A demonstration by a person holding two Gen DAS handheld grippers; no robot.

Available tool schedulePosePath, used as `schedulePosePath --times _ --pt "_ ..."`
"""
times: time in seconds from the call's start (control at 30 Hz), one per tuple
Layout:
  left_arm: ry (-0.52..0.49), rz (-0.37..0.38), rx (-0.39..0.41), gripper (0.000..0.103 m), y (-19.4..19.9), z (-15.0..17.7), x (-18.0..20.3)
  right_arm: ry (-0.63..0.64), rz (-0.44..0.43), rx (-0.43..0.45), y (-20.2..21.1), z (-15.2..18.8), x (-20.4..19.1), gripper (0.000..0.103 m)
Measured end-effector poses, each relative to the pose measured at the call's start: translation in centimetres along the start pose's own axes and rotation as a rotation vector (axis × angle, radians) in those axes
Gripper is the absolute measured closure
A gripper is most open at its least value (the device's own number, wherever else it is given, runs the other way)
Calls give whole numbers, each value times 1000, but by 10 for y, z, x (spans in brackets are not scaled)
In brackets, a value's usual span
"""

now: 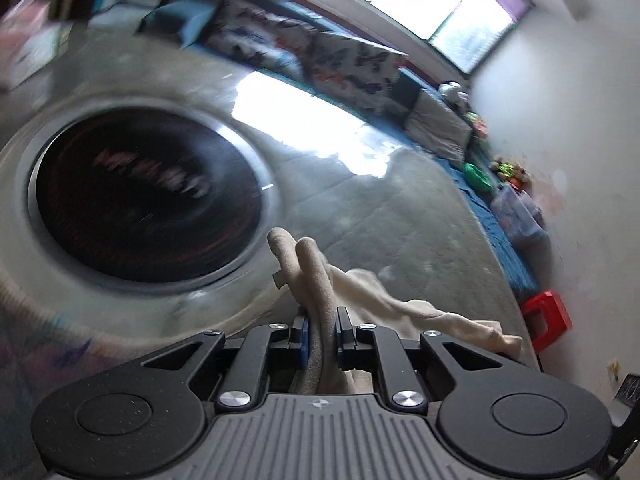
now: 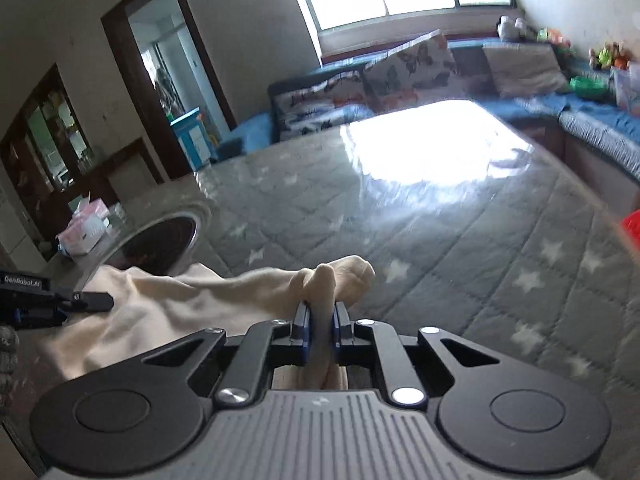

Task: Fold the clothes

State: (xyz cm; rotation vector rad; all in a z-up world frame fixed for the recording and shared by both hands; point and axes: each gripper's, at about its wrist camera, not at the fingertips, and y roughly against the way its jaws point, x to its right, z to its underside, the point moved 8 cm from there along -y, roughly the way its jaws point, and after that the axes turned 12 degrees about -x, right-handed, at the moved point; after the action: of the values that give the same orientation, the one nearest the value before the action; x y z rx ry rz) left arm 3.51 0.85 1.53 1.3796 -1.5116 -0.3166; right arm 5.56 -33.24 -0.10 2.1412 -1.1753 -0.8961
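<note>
A cream garment [image 1: 312,276] sticks up in folds between the pads of my left gripper [image 1: 322,338], which is shut on it; the rest trails off to the right over the table. In the right wrist view the same cream garment [image 2: 192,300] stretches leftward from my right gripper [image 2: 320,330], whose blue pads are shut on a bunched edge of it. The left gripper [image 2: 86,300] shows at the left edge of that view, against the cloth. The garment hangs slightly above the grey quilted star-patterned table cover [image 2: 460,248].
A round dark inset with a metal rim [image 1: 148,200] sits in the table to the left. A tissue box [image 2: 86,228] lies beyond it. Cushions [image 2: 408,68] and a blue bench line the far side under the window. A red stool [image 1: 548,316] stands at the right.
</note>
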Motion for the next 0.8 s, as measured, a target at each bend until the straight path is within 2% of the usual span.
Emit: schedulePosePath --times 0.2,0.5,0.63,0.77,0.8 --pt "-97 44 -16 90 -22 -6 52 -3 94 78 40 -12 27 94" --pt "-215 140 -80 90 -71 2 133 -38 302 141 90 -24 91 94" --pt "-283 142 -98 90 -91 9 161 -63 371 148 99 -26 118 94" --pt "-319 109 -160 86 -112 20 167 -121 409 114 89 -17 149 93" --pt "-327 81 -165 85 -115 23 164 -131 420 98 84 -13 156 94"
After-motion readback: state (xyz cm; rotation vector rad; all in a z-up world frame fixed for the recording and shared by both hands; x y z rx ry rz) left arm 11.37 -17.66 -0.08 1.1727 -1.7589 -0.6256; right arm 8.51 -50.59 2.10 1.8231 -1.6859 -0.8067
